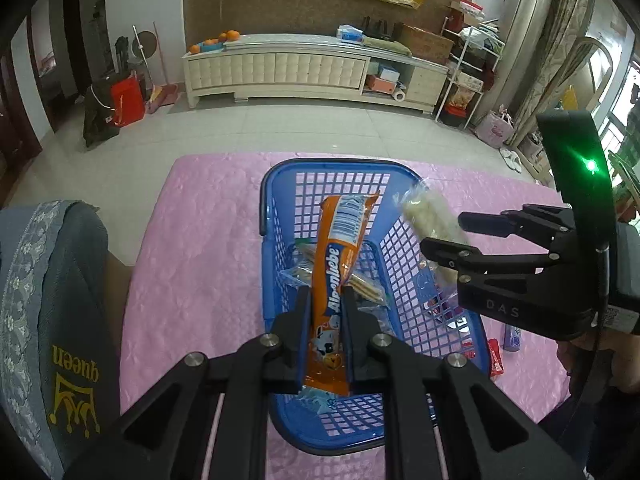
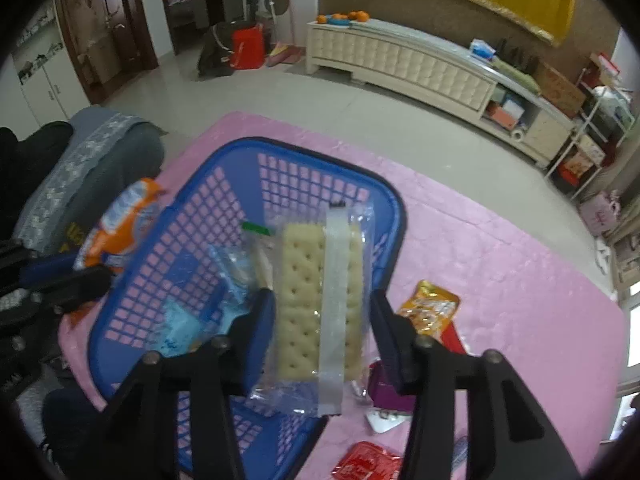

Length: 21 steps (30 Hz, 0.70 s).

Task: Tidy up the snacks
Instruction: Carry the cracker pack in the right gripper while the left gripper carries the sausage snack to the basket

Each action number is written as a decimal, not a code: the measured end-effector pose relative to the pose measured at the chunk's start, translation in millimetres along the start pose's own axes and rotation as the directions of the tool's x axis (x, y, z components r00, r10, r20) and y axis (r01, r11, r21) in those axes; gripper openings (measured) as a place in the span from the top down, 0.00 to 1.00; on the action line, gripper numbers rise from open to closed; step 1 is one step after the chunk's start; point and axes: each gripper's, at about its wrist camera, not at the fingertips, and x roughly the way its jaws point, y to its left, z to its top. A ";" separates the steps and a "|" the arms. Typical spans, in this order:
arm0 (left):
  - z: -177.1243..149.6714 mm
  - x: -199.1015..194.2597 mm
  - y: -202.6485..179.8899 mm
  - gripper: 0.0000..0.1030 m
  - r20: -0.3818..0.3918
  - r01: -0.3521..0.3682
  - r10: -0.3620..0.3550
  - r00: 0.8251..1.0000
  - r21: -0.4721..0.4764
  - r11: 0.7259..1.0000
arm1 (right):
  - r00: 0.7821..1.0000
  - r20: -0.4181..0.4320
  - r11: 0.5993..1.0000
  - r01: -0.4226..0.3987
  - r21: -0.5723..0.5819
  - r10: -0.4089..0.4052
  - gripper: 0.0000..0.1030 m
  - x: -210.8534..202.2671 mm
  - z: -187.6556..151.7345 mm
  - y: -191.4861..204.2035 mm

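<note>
1. The left gripper (image 1: 326, 320) has its fingers (image 1: 300, 322) closed tight on the lower half of an orange Alpenliebe pack (image 1: 340, 264), which stands tilted above the blue basket (image 1: 276, 184).
2. The right gripper (image 2: 322, 334) grips a clear-wrapped cracker pack (image 2: 304, 292) between its fingers (image 2: 262, 336); the fingers sit fairly wide apart, pressed to the pack's two long sides.
3. In the left wrist view, the cracker pack (image 1: 430, 220) hangs over the basket's right rim, with the right gripper (image 1: 444, 236) coming in from the right.
4. In the right wrist view, the cracker pack is over the basket's (image 2: 248, 152) near right corner, and the orange pack (image 2: 116, 228) shows at the basket's left rim.
5. The basket stands near the middle of the tabletop (image 1: 192, 264), which is covered in a pink cloth, and already holds a small clear packet of biscuits (image 1: 304, 270).
6. Loose snacks lie on the tabletop (image 2: 500, 264) just right of the basket: an orange sachet (image 2: 432, 306), a purple packet (image 2: 384, 392) and a red packet (image 2: 368, 464).
7. A grey cushion (image 1: 52, 312) with a gold "queen" crown sits at the tabletop's left edge.
</note>
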 end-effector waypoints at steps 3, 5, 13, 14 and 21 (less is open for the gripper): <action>-1.1 -1.8 0.4 0.88 -0.001 0.000 0.000 1.000 -0.009 1.000 | 1.000 0.021 1.000 -0.009 0.015 0.008 0.18 -6.1 -1.6 -4.3; -1.1 -2.1 -1.4 0.88 -0.003 -0.002 0.002 1.000 -0.011 1.000 | 0.999 0.047 0.999 -0.011 0.042 0.010 0.15 -15.4 -4.1 -10.5; 1.7 0.0 -15.3 0.88 -0.001 0.021 -0.021 1.000 0.006 1.000 | 0.996 0.090 0.995 -0.017 0.098 0.008 0.04 -38.0 -13.6 -29.1; 2.8 1.4 -19.0 0.88 -0.003 0.024 -0.024 1.000 0.013 1.000 | 0.996 0.092 0.994 -0.023 0.108 0.013 0.04 -40.3 -15.2 -31.4; 13.3 19.2 -38.8 0.88 -0.020 0.035 -0.034 0.999 0.060 0.998 | 0.997 0.073 0.988 -0.028 0.149 0.017 0.01 -37.3 -23.8 -45.1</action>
